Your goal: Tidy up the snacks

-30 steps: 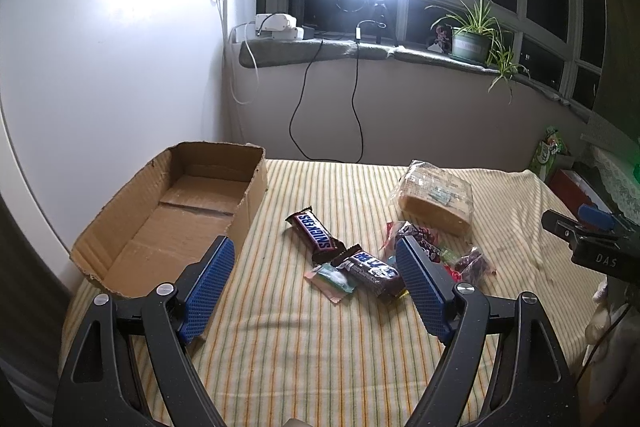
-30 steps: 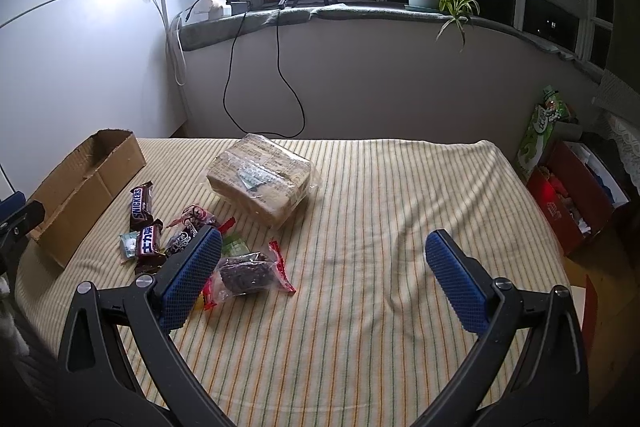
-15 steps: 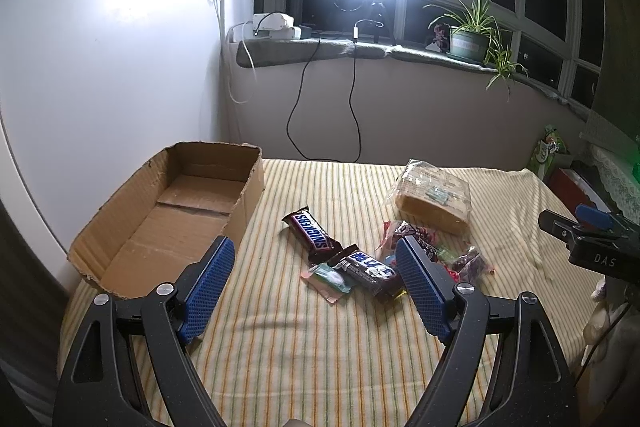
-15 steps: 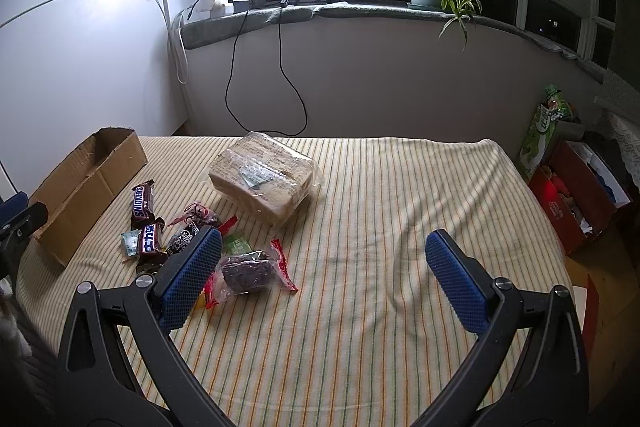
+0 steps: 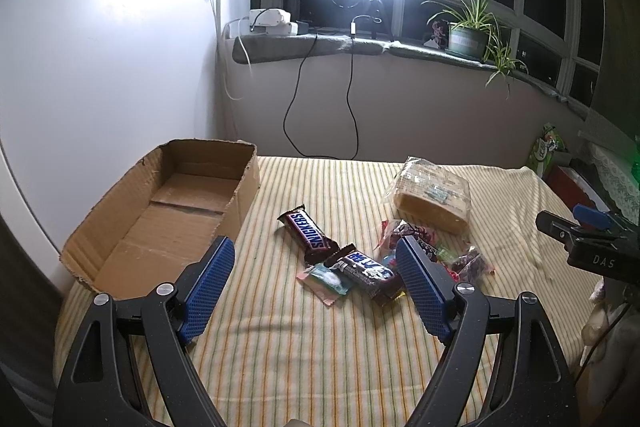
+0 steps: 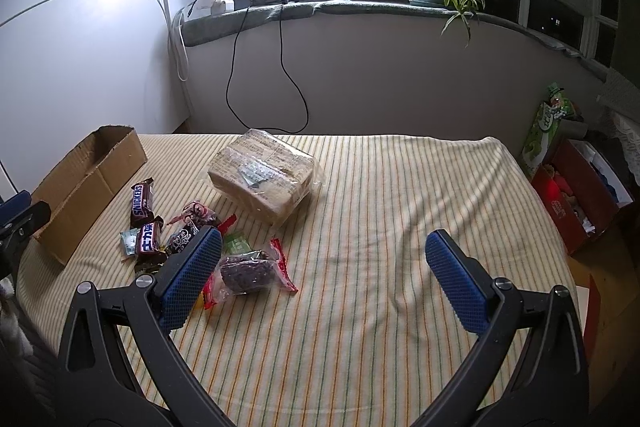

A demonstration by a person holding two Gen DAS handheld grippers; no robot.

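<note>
Left wrist view: my left gripper is spread wide, holding nothing, hovering over the striped bed. Snickers bar lies just ahead between the fingers, long axis slanting from far-left to near-right. Second dark bar touches its near end, small teal packet beside that. Cardboard box sits to the left, empty, close by. Wrapped bread further off to the right.

Right wrist view: my right gripper also released, empty. Snack pile lies off to its left; red-edged bag of dark bits just beside the left finger. Snickers and box are further left, so I judge the left gripper nearer for the bar-to-box move.
</note>
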